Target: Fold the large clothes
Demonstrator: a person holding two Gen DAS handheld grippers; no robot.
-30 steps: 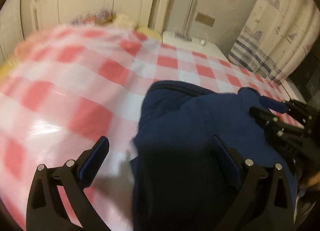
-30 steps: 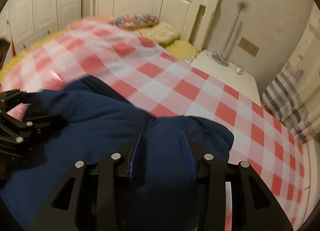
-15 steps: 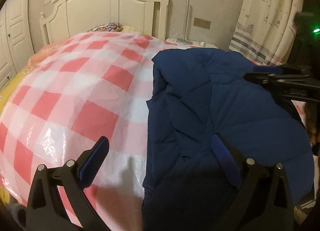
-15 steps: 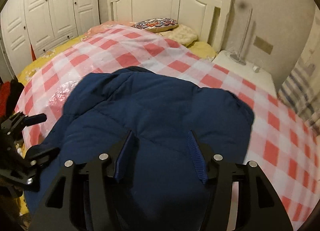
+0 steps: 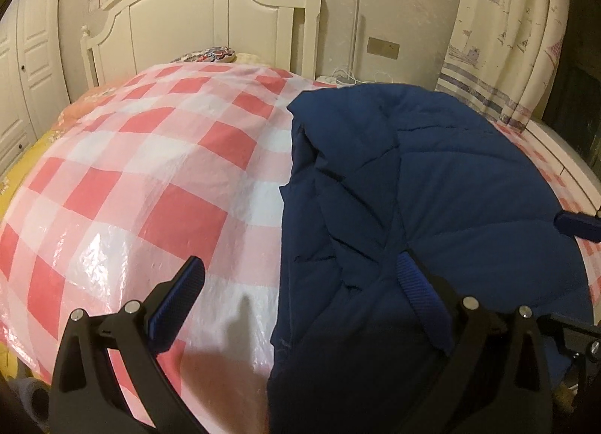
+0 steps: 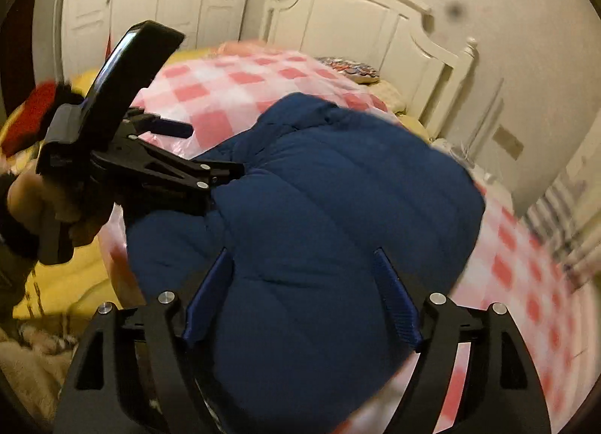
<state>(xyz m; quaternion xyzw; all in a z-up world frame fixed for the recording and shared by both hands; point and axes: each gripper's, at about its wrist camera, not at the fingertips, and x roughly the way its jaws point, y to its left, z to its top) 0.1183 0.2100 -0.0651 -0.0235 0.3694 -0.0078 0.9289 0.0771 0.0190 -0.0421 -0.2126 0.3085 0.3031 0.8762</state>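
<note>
Jacket [image 5: 432, 186] edge between wide left jaws; bulk between wide right jaws, on bedspread [image 5: 150, 171].

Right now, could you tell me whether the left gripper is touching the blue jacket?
Touching. In the right wrist view the left gripper has one finger pressed into the jacket edge, the other over the checked cover.

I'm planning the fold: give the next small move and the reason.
Probably close the left hand-held gripper on the puffy navy quilted jacket's left edge: its jaws stand wide open astride that edge, on the pink checked plastic bedcover.
</note>
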